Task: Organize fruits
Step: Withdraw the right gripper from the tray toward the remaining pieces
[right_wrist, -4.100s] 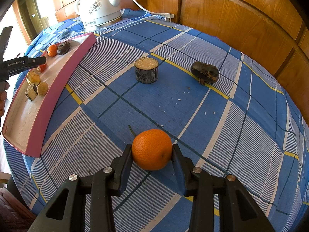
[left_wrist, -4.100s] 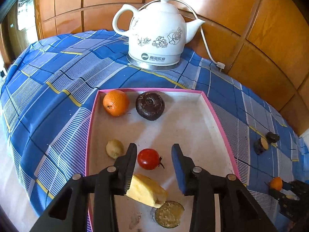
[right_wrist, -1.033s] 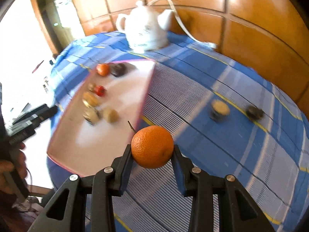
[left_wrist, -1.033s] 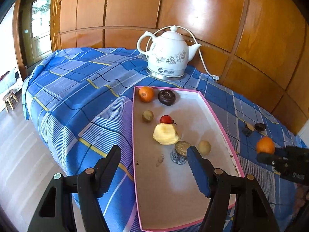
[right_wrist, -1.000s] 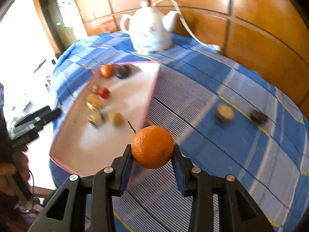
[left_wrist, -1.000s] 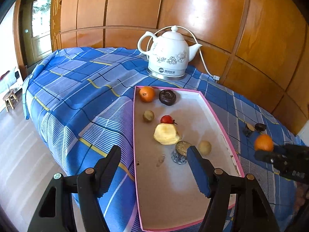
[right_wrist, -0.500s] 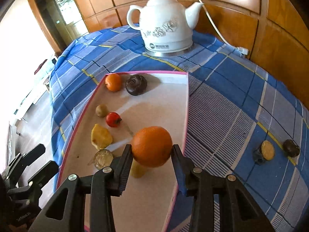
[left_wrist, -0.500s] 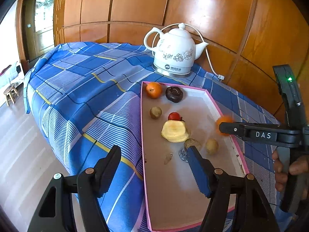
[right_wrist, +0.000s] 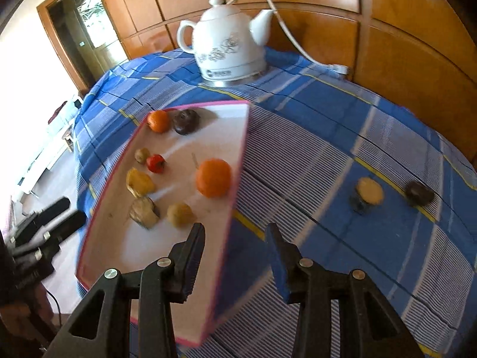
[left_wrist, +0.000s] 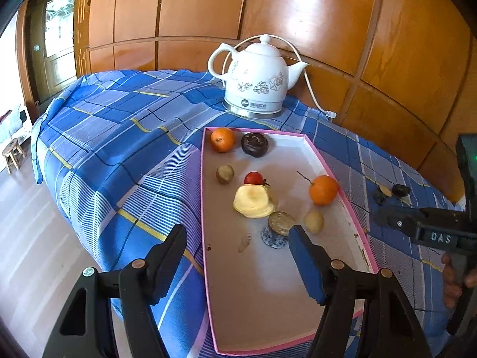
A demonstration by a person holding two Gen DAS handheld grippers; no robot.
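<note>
Right gripper (right_wrist: 235,240) jaws spread, empty, above the tray's (right_wrist: 238,179) right rim. Orange (right_wrist: 213,177) sits inside, near that rim. Left gripper (left_wrist: 237,246) wide open, empty. Next: approach the two pieces (right_wrist: 365,197) far right, low and centred.

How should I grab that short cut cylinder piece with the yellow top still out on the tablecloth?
Probably from above with the right claw, closing on the dark curved sides of the cylinder piece. It stands upright, flat yellow face up, clear of the dark fruit beside it.
</note>
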